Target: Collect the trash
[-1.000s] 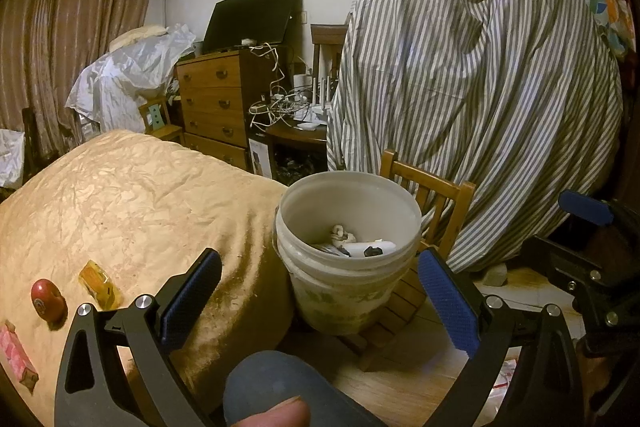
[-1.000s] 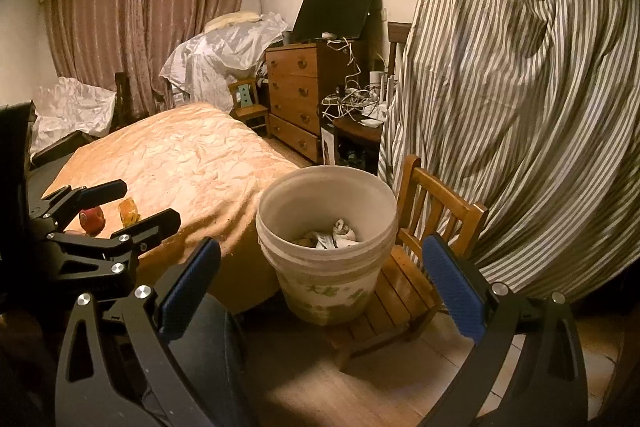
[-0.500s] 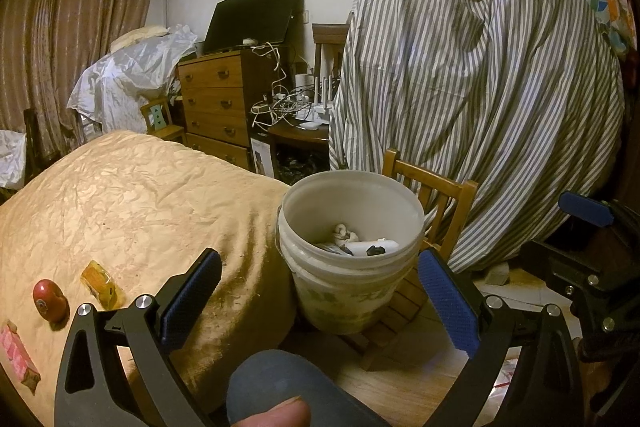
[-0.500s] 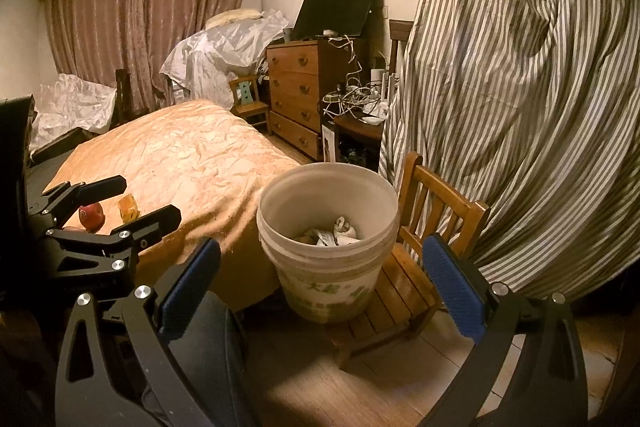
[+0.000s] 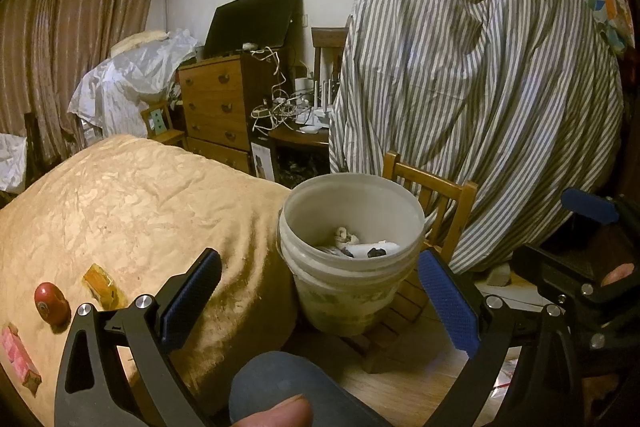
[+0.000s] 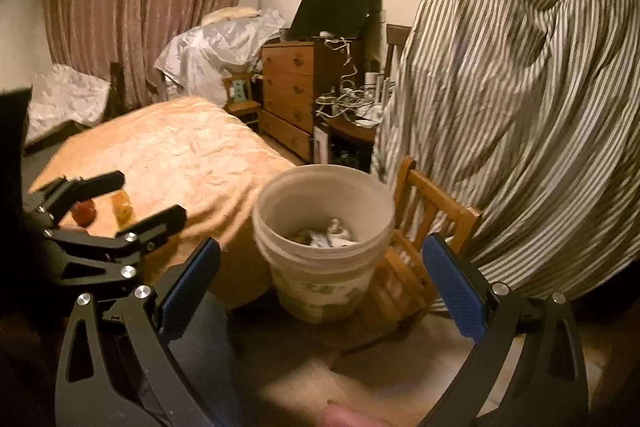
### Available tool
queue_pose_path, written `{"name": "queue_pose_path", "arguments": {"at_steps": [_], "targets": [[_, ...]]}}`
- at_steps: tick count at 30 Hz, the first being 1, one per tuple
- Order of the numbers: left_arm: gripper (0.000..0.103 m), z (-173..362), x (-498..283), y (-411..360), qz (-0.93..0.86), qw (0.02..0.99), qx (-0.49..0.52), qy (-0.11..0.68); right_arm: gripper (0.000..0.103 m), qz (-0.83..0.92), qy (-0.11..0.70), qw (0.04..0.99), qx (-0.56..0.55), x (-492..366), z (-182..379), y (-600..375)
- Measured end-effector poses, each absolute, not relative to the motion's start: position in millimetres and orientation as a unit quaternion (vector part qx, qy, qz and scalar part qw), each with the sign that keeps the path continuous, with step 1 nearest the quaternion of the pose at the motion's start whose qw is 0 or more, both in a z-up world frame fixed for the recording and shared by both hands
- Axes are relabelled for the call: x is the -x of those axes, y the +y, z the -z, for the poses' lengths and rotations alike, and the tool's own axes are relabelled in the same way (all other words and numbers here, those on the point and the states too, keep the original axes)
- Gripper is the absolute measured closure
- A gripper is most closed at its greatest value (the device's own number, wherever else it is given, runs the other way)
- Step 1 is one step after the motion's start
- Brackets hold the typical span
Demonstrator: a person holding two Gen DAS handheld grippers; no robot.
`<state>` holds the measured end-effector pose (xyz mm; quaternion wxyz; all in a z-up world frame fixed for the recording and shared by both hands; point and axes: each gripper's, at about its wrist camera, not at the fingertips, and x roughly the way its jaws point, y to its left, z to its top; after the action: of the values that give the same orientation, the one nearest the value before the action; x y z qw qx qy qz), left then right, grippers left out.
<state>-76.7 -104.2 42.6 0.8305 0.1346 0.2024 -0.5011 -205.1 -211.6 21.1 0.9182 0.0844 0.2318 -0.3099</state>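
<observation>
A white plastic bucket (image 5: 352,255) (image 6: 324,243) with crumpled trash inside stands on a small wooden chair (image 5: 436,195) (image 6: 424,227) beside the bed. On the bed's orange cover (image 5: 120,211) lie a red ball (image 5: 51,303), a yellow wrapper (image 5: 102,285) and a pink packet (image 5: 18,357). My left gripper (image 5: 320,301) is open and empty, with the bucket seen between its blue pads. My right gripper (image 6: 320,291) is open and empty too, facing the bucket. In the right wrist view the left gripper (image 6: 112,211) hangs over the ball (image 6: 83,211) and wrapper (image 6: 122,209).
A striped sheet (image 5: 480,99) covers a tall heap behind the chair. A wooden dresser (image 5: 216,107) with a dark screen stands at the wall, next to a low table with cables (image 5: 292,115). A person's knee (image 5: 288,387) fills the bottom. Wooden floor (image 5: 400,387) lies below the chair.
The right wrist view has swung slightly and is blurred; the bucket sits a little more to its centre. The left view has drifted slightly; both grippers stay open.
</observation>
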Motion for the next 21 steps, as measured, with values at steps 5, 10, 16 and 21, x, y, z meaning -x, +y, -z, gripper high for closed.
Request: {"name": "queue_pose_path", "arguments": {"at_steps": [5,10,16,21], "targets": [[0.005,-41.6,77.9,-102.3,0.5,0.83,-0.135,0.205,0.005,0.301,0.239,0.919,-0.088,205.1,-20.2,-214.5],[0.005,-44.3,78.5,-100.0,0.499,0.834,-0.121,0.204,0.005,0.299,0.242,0.918,-0.096,202.9,-18.5,-215.3],[0.005,-47.5,80.2,-100.5,0.486,0.842,-0.12,0.199,0.005,0.304,0.236,0.919,-0.086,203.8,-20.9,-213.7],[0.005,-46.7,75.7,-103.1,0.478,0.844,-0.12,0.21,0.005,0.303,0.235,0.919,-0.089,205.6,-20.9,-213.5]]}}
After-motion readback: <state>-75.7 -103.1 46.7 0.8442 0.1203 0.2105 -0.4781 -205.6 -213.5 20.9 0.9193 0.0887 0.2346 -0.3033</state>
